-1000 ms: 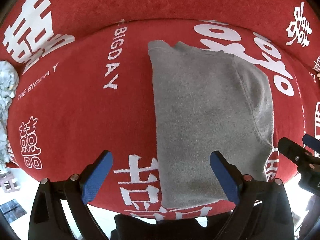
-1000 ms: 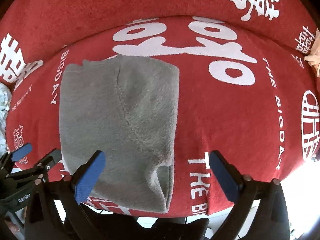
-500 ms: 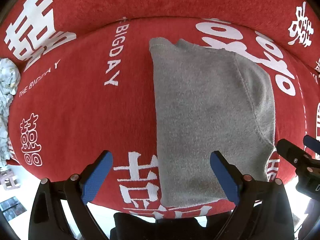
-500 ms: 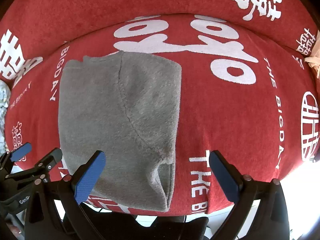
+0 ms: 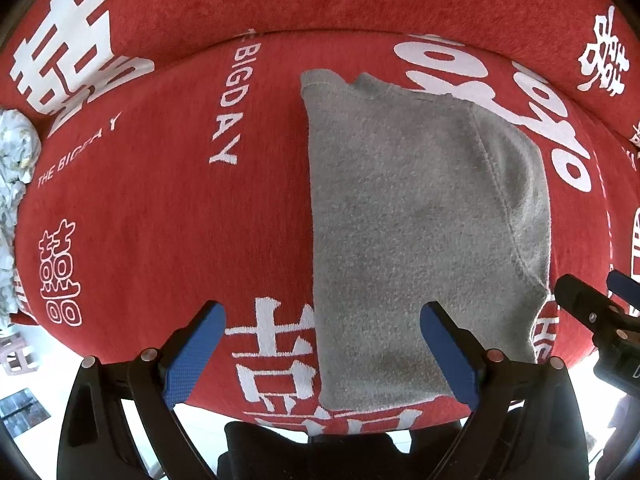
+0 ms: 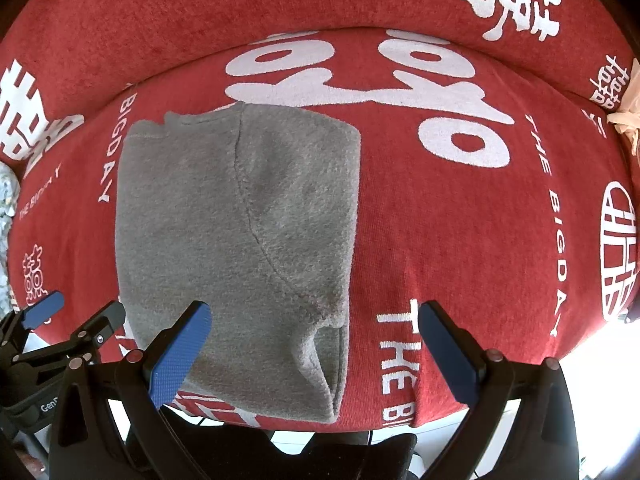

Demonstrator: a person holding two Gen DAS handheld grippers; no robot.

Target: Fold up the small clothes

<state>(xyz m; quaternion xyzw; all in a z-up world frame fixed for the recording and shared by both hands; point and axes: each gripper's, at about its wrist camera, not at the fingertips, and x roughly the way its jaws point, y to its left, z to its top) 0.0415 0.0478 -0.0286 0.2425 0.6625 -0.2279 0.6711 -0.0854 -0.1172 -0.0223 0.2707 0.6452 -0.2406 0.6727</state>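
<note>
Grey top [image 5: 420,216] lies folded; both your tools [image 5: 320,352] [image 6: 316,354] gape, empty. Grab one layer only and it unfolds.

A folded garment [image 5: 420,220] lies on the cushion [image 5: 160,200] (near its front edge), between both hand-held grippers; crumpled cloth [image 5: 14,168] sits far left.
</note>
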